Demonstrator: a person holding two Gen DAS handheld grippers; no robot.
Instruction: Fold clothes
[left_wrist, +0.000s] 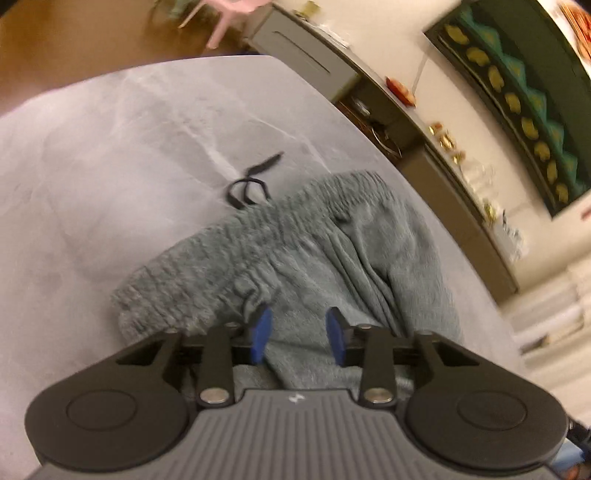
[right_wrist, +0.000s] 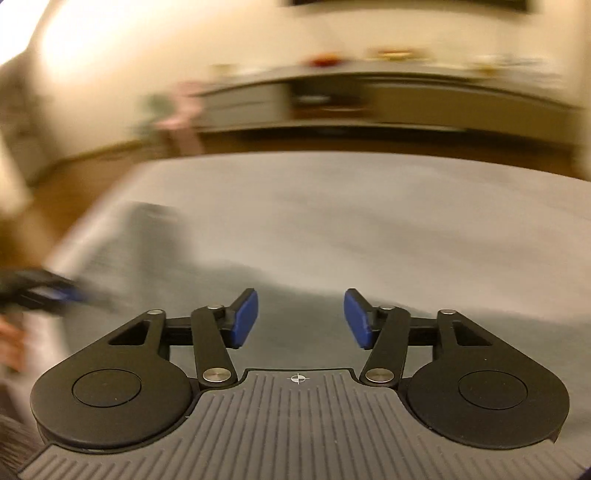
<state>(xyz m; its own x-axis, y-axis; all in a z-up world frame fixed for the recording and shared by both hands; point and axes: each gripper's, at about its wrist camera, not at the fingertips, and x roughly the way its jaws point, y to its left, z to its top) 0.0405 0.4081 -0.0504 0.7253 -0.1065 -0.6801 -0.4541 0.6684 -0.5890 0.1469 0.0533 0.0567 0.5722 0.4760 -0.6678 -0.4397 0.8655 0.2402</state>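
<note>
Grey sweatpants (left_wrist: 295, 251) are lying bunched on a pale grey tabletop (left_wrist: 110, 147), their ribbed elastic waistband turned away from the camera and a black drawstring (left_wrist: 251, 181) trailing onto the bare surface beyond it. In the left wrist view, the left gripper (left_wrist: 298, 338) is sitting low over the fabric with its blue pads (left_wrist: 261, 334) apart; the cloth lies between and under them, but nothing is pinched. No brand or readable writing is showing; only a small white mark on the gripper's ribbed grey body, too small to make out.

Beyond the table, a long dark sideboard (left_wrist: 406, 122) is running along a cream wall, carrying small gold and red objects too blurred to identify. A dark framed hanging (left_wrist: 517, 103) with a teal and yellow pattern is cut off at the frame edge.

The right wrist view is heavily motion-blurred. The right gripper (right_wrist: 301, 319) is hovering with its blue fingers spread wide, holding nothing. The sweatpants are showing as a grey smear left and below, and the left gripper as a dark streak at the left edge.
</note>
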